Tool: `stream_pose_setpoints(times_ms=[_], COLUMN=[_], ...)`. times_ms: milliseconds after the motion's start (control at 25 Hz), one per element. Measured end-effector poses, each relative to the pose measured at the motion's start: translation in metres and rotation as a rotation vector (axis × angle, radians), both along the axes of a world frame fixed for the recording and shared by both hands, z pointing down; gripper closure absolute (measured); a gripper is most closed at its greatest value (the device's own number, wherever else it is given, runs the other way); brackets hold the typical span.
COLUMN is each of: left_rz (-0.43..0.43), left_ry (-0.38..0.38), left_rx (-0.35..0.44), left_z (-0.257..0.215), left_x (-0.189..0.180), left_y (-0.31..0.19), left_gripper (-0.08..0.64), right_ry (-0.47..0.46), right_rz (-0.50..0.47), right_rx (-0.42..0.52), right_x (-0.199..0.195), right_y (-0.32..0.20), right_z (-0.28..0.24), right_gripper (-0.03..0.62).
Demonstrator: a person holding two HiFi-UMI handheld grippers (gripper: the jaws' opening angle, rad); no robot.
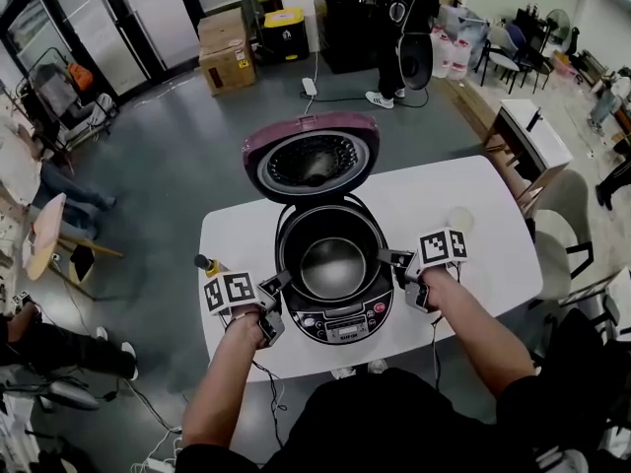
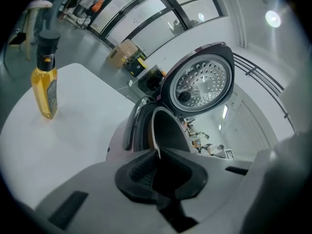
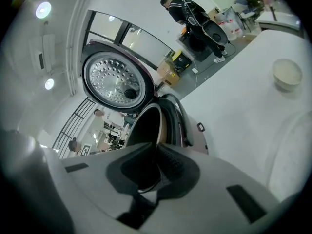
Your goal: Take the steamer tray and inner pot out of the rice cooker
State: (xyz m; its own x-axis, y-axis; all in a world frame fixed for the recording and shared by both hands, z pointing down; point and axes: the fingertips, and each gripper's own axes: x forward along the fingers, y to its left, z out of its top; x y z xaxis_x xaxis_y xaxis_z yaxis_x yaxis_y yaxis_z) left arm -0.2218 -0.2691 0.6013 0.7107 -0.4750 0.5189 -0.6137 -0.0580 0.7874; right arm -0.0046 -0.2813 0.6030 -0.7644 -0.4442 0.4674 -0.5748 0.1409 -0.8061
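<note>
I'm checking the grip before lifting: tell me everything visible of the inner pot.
The inner pot is a round, grey metal-looking bowl with a thin rim, apparently empty. It sits upright in the rice cooker, whose lid stands open. The left gripper is shut on its rim at one side, the right gripper at the opposite side.

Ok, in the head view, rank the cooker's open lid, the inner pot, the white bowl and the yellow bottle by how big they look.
1. open lid, largest
2. inner pot, somewhat smaller
3. white bowl, far smaller
4. yellow bottle, smallest as seen, but it is partly hidden, so bowl versus bottle is unsure
</note>
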Motion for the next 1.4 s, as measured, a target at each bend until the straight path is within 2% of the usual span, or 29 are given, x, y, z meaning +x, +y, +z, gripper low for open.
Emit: stream_pose_setpoints(times_ms=[200, 400, 560, 920, 1120, 1400], left_rz=[-0.049, -0.096, -0.142, -0.233, -0.273, -0.329], left_ry=[-0.022, -0.036, -0.051, -0.055, -0.1, -0.144], left_rx=[0.06, 0.158, 0.266, 0.439, 0.511, 0.523], left_z=[-0.023, -0.059, -0.09, -0.158, -0.189, -0.194], left_x=[0.001, 0.004, 0.002, -0.007, -0.029, -0.089], left_y=[0.005, 0.017, 0.028, 0.067, 0.092, 0.117], left_gripper=[0.54, 0.538, 0.535, 0.538, 0.537, 0.535], right_ry=[-0.034, -0.051, -0.059, -0.075, -0.063, -0.073], right_rz=[-0.018, -0.015, 0.006, -0.046, -0.079, -0.14], right_rx=[0.068, 0.143, 0.239, 0.455, 0.543, 0.552], right_x=[0.001, 0.004, 0.002, -0.009, -0.03, -0.094], right_y=[0.002, 0.006, 0.011, 0.041, 0.055, 0.065], right_z=[-0.029, -0.06, -0.09, -0.172, -0.202, -0.202], right_gripper=[0.568, 0.568, 0.568, 0.568, 0.568, 0.565])
